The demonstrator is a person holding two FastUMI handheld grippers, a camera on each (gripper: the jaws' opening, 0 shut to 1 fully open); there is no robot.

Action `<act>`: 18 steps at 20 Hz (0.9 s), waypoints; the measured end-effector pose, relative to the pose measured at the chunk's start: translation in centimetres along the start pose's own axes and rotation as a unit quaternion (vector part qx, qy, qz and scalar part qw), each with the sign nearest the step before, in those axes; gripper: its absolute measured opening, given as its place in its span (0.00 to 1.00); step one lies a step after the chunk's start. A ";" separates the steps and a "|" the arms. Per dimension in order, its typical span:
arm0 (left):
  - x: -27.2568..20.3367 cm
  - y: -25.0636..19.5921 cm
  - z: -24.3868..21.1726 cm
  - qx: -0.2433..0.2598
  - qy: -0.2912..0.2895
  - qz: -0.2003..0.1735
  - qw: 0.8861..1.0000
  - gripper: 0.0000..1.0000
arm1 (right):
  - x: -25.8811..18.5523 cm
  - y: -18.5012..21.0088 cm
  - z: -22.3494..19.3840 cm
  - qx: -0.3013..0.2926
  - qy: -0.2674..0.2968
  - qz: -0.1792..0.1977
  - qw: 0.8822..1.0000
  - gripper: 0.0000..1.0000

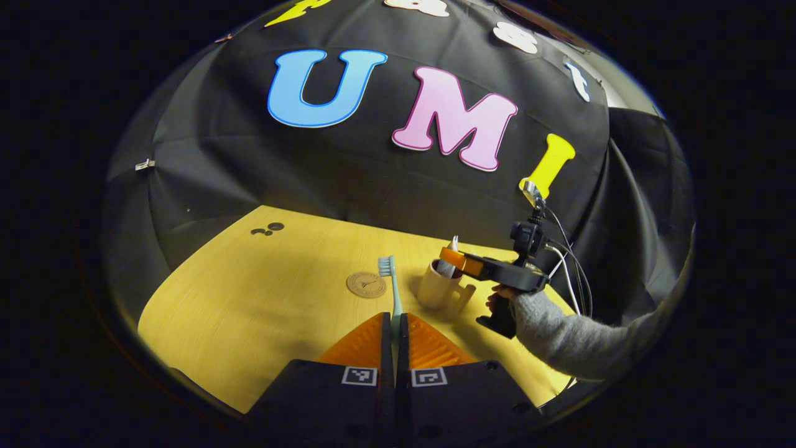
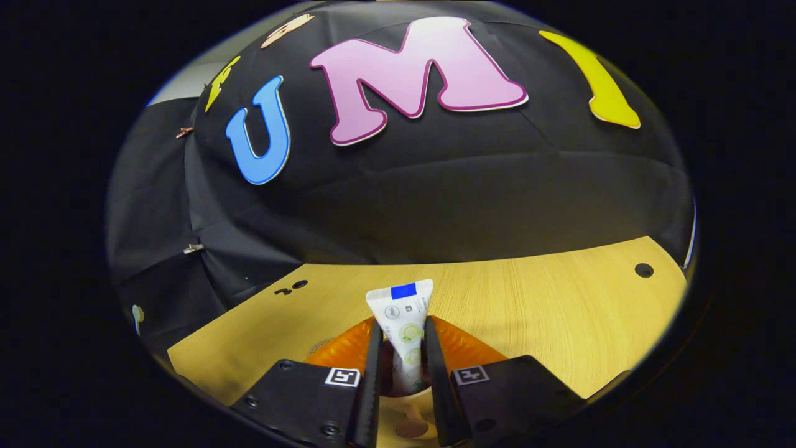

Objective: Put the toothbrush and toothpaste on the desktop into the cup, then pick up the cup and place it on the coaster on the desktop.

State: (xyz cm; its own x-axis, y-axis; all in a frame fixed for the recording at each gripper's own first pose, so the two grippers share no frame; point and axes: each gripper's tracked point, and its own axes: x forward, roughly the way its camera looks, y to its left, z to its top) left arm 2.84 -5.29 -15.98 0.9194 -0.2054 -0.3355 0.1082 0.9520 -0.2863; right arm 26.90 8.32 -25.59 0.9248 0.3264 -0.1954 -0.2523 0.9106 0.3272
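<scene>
Right gripper view: the toothpaste (image 2: 404, 323) stands upright, clamped between the right tongs (image 2: 401, 358) directly over the cup (image 2: 407, 407), held vertical so it can drop in tail-up. From the left gripper view, the same tube (image 1: 449, 261) sits in the cup's (image 1: 438, 287) mouth. The left tongs (image 1: 395, 339) pinch the toothbrush (image 1: 393, 289) by its handle, bristles forward, probably waiting its turn. The coaster (image 1: 366, 284) lies just beside the cup on the counter (image 1: 249, 298), ready for the last step.
</scene>
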 end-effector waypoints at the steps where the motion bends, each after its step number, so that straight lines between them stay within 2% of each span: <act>1: 0.8 -0.5 0.8 -0.005 -0.015 -0.011 1.000 0.06 | -0.7 -0.1 1.8 0.012 -0.018 0.002 1.000 0.49; 4: 4.9 -2.6 4.4 -0.028 -0.077 -0.045 0.996 0.06 | -3.1 -1.3 5.6 0.046 -0.058 0.005 0.997 0.51; 5: 6.3 -3.3 5.7 -0.033 -0.099 -0.055 0.993 0.06 | -4.1 -1.9 6.6 0.053 -0.069 0.003 0.996 0.41; 6: 8.0 -4.7 7.1 -0.037 -0.114 -0.063 0.991 0.06 | -5.0 -2.6 7.0 0.057 -0.073 0.001 0.996 0.51; 7: 9.1 -5.3 7.9 -0.041 -0.127 -0.071 0.988 0.06 | -5.8 -3.4 7.0 0.060 -0.070 -0.005 0.996 0.51; 13: 15.6 -9.3 11.7 -0.047 -0.215 -0.117 0.968 0.06 | -11.6 -7.0 0.5 0.063 0.005 -0.035 0.997 0.51; 14: 16.6 -9.6 12.1 -0.050 -0.227 -0.121 0.965 0.06 | -12.4 -7.3 -0.5 0.064 0.013 -0.038 0.997 0.41; 15: 17.5 -9.9 12.3 -0.055 -0.240 -0.125 0.961 0.06 | -13.0 -7.5 -1.2 0.066 0.018 -0.041 0.997 0.41; 16: 18.3 -9.9 12.6 -0.064 -0.256 -0.126 0.956 0.06 | -13.6 -7.6 -1.9 0.070 0.024 -0.042 0.996 0.51; 18: 19.8 -9.5 12.9 -0.071 -0.281 -0.120 0.949 0.06 | -14.5 -7.9 -3.3 0.083 0.036 -0.047 0.995 0.51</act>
State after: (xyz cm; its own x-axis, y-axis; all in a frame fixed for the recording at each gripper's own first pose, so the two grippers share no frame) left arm 24.83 -15.47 -8.34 0.9356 -0.2210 0.2754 0.3247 0.8448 -0.4253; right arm 14.58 -2.79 -28.37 0.9182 0.2636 -0.2957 -0.1086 0.8854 0.4520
